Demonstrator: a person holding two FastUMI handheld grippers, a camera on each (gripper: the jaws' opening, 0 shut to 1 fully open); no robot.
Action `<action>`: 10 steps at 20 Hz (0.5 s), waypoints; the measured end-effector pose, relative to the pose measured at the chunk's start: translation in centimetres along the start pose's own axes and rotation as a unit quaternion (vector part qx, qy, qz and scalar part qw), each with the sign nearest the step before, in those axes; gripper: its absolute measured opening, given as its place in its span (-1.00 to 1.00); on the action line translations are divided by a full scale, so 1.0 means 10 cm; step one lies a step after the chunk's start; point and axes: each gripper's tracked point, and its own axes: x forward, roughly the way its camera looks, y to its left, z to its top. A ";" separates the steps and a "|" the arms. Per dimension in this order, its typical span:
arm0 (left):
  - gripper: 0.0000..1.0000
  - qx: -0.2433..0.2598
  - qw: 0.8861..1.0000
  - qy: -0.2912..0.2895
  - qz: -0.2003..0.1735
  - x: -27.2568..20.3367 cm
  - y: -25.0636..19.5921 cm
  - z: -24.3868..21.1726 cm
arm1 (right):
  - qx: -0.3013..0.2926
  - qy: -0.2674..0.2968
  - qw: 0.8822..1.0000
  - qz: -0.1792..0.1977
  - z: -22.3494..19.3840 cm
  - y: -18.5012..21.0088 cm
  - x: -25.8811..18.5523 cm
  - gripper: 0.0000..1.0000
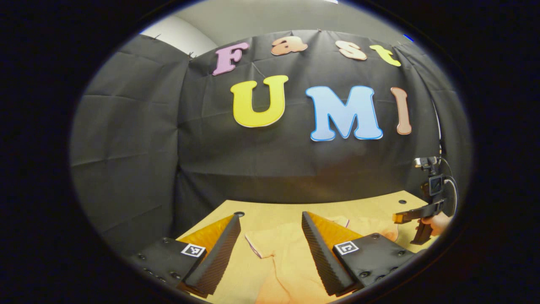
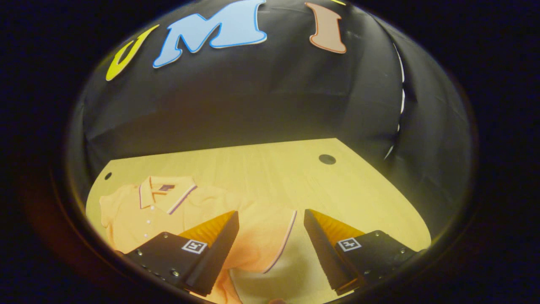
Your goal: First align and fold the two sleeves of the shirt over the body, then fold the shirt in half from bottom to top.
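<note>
In the left gripper view, the shirt [image 1: 287, 257] runs off at 6 o'clock and its right part sits behind a finger. The right gripper [image 1: 396, 218], at 3 o'clock, is too small to judge its jaws. In the right gripper view, the shirt's [image 2: 177, 211] hem is cut off at 7 o'clock.

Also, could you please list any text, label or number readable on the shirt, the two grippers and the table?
None can be quoted.
On the orange polo shirt, the neck label: too small to read.
On the left gripper, a square marker: coded pattern, no words.
On the right gripper, a like marker: no words.
On the wooden table: no text.
</note>
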 end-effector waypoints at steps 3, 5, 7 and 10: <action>0.90 0.000 1.000 0.001 0.010 -0.05 0.05 -0.01 | 0.005 0.025 1.000 -0.009 -0.14 -0.05 0.19 0.93; 0.90 0.002 1.000 0.002 0.016 -0.10 0.07 -0.01 | 0.003 0.036 0.999 -0.016 -0.21 -0.10 0.27 0.93; 0.91 0.003 1.000 0.003 0.021 -0.14 0.09 -0.01 | 0.002 0.048 0.999 -0.019 -0.27 -0.14 0.34 0.93; 0.90 0.002 1.000 0.009 0.024 -0.17 0.09 -0.06 | -0.002 0.066 0.998 -0.024 -0.37 -0.18 0.43 0.93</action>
